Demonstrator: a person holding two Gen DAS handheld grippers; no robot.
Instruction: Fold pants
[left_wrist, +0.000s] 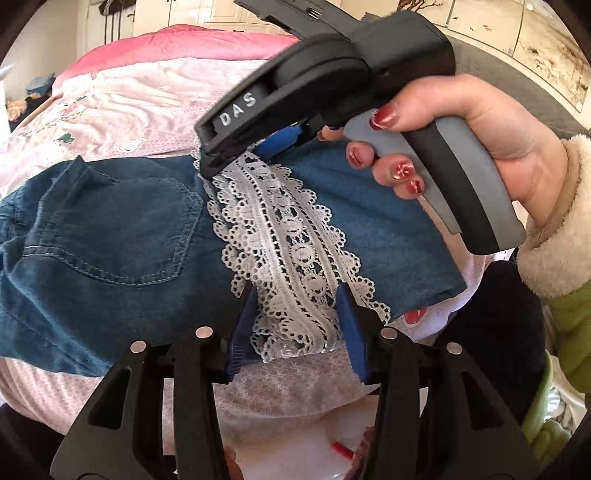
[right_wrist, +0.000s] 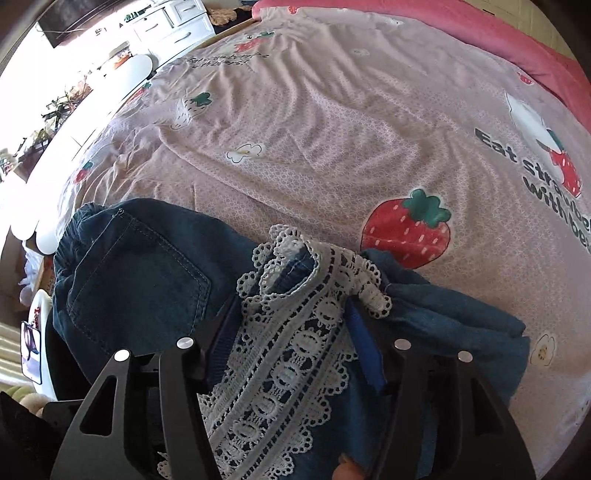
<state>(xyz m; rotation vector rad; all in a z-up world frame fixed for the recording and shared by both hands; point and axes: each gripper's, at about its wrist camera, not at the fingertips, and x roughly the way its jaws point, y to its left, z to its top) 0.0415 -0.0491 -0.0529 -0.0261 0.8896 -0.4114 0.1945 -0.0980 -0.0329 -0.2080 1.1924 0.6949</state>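
Note:
Blue denim pants (left_wrist: 110, 240) (right_wrist: 140, 280) lie doubled over on the bed, back pocket up, with a white lace hem (left_wrist: 280, 229) (right_wrist: 295, 350) laid across them. My left gripper (left_wrist: 297, 295) straddles the near end of the lace; its blue pads stand either side of the flat trim without pinching it, so it is open. My right gripper (right_wrist: 295, 302) points steeply down over the far, crumpled end of the lace, jaws apart around it, open. The left wrist view shows the right gripper (left_wrist: 240, 155) from outside, its tip on the lace, held by a hand (left_wrist: 461, 118).
A pink strawberry-print sheet (right_wrist: 332, 147) covers the bed around the pants. A pink quilt (left_wrist: 184, 44) lies at the far end. White drawers (right_wrist: 166, 22) stand beyond the bed's left side. A green sleeve with a cream cuff (left_wrist: 554, 258) is at the right.

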